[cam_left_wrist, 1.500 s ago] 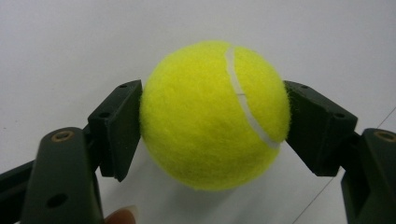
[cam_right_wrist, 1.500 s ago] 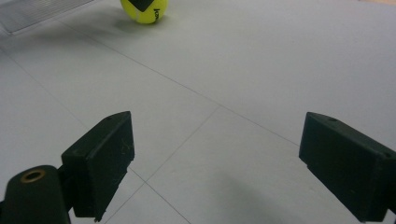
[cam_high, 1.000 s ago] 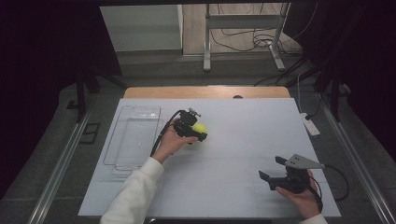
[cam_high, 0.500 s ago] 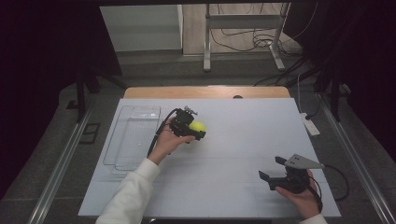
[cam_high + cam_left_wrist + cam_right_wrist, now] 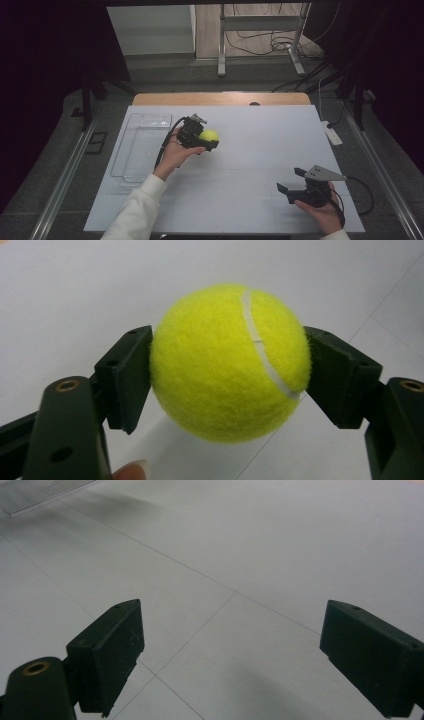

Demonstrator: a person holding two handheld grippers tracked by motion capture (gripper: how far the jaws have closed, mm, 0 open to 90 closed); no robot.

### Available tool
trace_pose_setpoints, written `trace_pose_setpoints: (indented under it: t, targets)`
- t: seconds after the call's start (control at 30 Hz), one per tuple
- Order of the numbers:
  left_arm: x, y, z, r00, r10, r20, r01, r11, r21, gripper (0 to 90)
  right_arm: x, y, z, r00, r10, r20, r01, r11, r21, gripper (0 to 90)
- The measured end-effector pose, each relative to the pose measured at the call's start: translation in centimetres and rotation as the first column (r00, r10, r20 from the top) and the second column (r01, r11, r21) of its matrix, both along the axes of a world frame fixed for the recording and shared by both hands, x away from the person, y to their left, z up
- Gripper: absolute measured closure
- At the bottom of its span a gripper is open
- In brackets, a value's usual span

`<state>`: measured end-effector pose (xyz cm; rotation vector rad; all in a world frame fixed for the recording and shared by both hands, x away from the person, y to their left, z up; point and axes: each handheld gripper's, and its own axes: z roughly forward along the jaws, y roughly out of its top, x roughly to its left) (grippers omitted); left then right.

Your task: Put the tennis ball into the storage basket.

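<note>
Ball [image 5: 230,362] between left gripper [image 5: 227,375] jaws

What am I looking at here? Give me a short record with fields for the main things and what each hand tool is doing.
Setting: white table seen from above, a person's two hands each holding a tool
Left gripper: jaws closed on a yellow tennis ball, one jaw pressing each side
Ball position: held just above the table, right of the tray
Clear tray: lies near the table's left edge, looks empty
Right gripper: jaws wide open, nothing between them, low at the table's right front
</note>
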<state>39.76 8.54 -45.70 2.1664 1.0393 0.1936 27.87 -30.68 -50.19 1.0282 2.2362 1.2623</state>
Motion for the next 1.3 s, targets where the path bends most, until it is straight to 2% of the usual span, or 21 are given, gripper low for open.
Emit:
trace_pose_setpoints:
  t: [0.9, 1.07, 1.3]
  targets:
    - [-1.4, 1.3, 1.2, 0.9989, -0.013, 0.046, 0.015, 0.9987, -0.048, 26.7, 0.0, 0.0, 0.0, 1.0, -0.004, -0.002, 0.004, 1.0, 0.0, 11.1]
    - [-1.6, 1.8, 1.6, 0.9978, -0.004, 0.067, 0.009, 0.9969, -0.078, 26.7, 0.0, 0.0, -0.1, 1.0, -0.004, -0.002, 0.004, 1.0, 0.0, 11.1]
    - [-1.7, 2.5, 1.9, 0.997, 0.007, 0.077, 0.0, 0.9956, -0.093, 26.7, 0.1, 0.0, -0.1, 1.0, -0.006, -0.003, 0.006, 1.0, -0.002, 11.1]
